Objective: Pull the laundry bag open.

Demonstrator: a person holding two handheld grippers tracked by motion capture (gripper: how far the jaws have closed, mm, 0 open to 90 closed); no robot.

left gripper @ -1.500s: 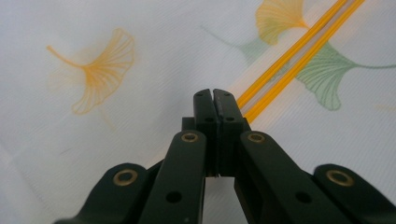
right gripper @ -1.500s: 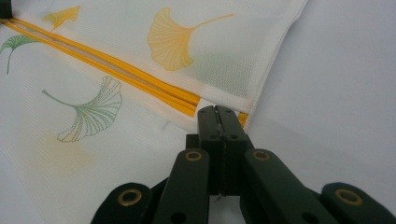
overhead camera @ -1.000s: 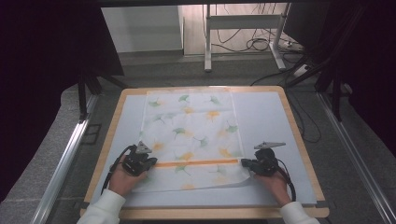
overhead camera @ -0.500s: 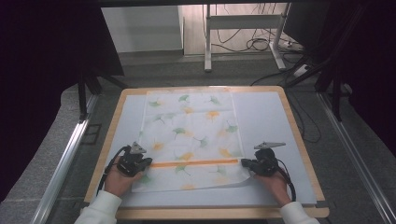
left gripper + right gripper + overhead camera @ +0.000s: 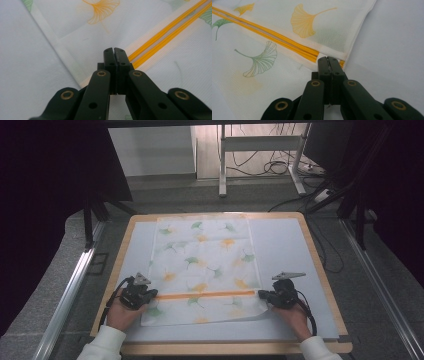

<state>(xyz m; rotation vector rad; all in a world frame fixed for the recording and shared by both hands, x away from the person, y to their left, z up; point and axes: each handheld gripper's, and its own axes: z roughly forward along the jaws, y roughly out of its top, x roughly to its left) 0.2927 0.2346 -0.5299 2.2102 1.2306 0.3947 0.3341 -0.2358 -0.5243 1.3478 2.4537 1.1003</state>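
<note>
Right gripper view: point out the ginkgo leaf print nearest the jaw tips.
The large orange leaf just above the orange stripe, close ahead of the right gripper. The green outlined leaf lies farther left, below the stripe.

One white cloth [image 5: 205,265] printed with ginkgo leaves, one orange stripe [image 5: 207,295] across it, two grippers, left [image 5: 150,295] and right [image 5: 263,295], two hands, one wooden-rimmed table [image 5: 320,270], one white stand [image 5: 260,142] stood behind.
</note>
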